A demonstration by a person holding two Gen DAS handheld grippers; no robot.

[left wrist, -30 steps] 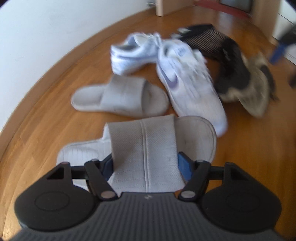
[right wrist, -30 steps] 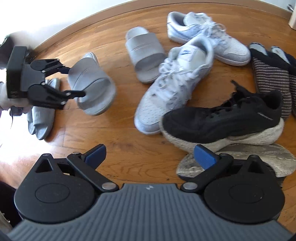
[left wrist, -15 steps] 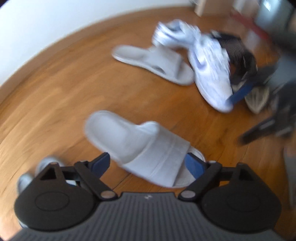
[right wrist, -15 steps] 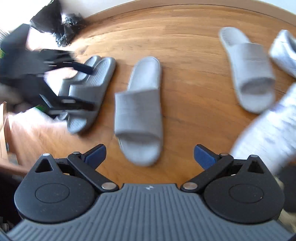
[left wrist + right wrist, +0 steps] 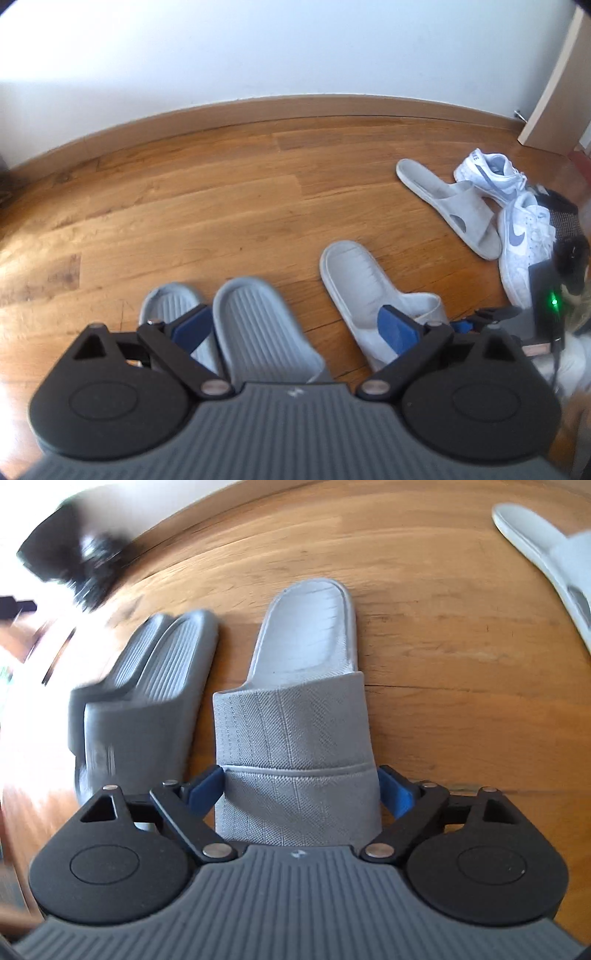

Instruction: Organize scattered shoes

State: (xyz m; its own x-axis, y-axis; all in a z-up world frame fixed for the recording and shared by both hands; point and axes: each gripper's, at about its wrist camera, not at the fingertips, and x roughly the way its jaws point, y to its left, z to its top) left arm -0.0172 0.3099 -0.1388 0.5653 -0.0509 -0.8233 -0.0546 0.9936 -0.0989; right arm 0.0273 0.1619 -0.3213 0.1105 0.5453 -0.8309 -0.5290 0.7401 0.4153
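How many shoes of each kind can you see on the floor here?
Dark grey ribbed slides: 2
Light grey slides: 2
White sneakers: 2
Total: 6, plus dark footwear at the right edge, too hidden to count.

Warm honey-coloured wooden plank floor [image 5: 192, 206] with a matching wooden skirting board [image 5: 258, 110] along the wall. On it, two dark grey ribbed rubber slides [image 5: 147, 686] sit side by side, touching, and a light grey fabric-strap slide [image 5: 303, 686] lies just beside them. Well apart on the right: another pale grey slide with side cutouts [image 5: 454, 206], next to two white sneakers with grey-blue swooshes [image 5: 517, 236].
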